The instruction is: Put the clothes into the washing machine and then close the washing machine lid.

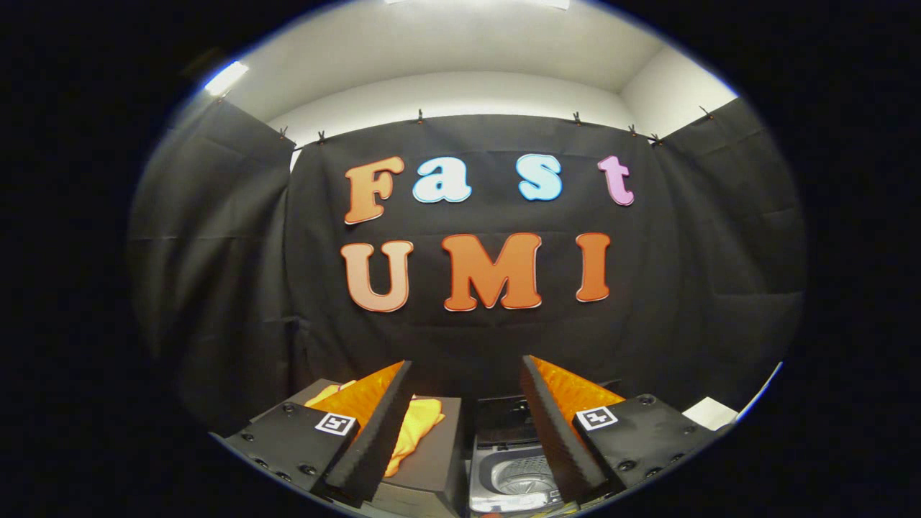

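Note:
A yellow cloth (416, 430) lies on top of a dark box (432, 460), partly hidden behind my left finger. To its right stands a small toy washing machine (512, 475) with its lid (504, 421) raised and the drum (524, 475) showing inside. My gripper (466, 381) hangs well above both, open, with nothing between its fingers. The machine shows between the fingers, close to the right one.
Black cloth walls close the booth behind and on both sides. A white sheet (709, 413) lies on the surface to the right, beyond the right finger.

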Motion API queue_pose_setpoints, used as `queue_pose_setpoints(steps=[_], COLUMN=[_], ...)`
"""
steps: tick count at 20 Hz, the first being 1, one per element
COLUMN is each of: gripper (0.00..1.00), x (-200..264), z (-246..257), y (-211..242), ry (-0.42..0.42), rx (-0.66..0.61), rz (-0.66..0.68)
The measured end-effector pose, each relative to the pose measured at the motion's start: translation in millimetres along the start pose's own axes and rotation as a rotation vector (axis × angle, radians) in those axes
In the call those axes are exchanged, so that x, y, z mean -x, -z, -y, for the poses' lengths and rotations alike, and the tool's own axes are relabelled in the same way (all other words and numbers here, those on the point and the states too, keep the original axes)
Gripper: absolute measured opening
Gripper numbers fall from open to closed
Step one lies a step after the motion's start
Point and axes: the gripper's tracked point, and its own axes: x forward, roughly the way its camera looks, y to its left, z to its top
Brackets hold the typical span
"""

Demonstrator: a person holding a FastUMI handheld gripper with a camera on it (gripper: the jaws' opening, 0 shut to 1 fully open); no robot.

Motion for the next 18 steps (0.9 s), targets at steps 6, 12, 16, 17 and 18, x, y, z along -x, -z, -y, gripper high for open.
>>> queue_pose_setpoints(steps=[6, 12, 16, 17, 18], gripper=[0.96, 0.96, 0.96, 0.96, 0.96], x=[-49, -84, -113, -121, -127], z=[-91, -146, -163, -168, -172], y=[25, 58, 90, 99, 106], ry=[-0.087, -0.12, -0.111, -0.11, -0.114], rx=[0.0, -0.057, -0.069, -0.066, -0.063], rz=[-0.045, -0.1, -0.17, -0.192, -0.202])
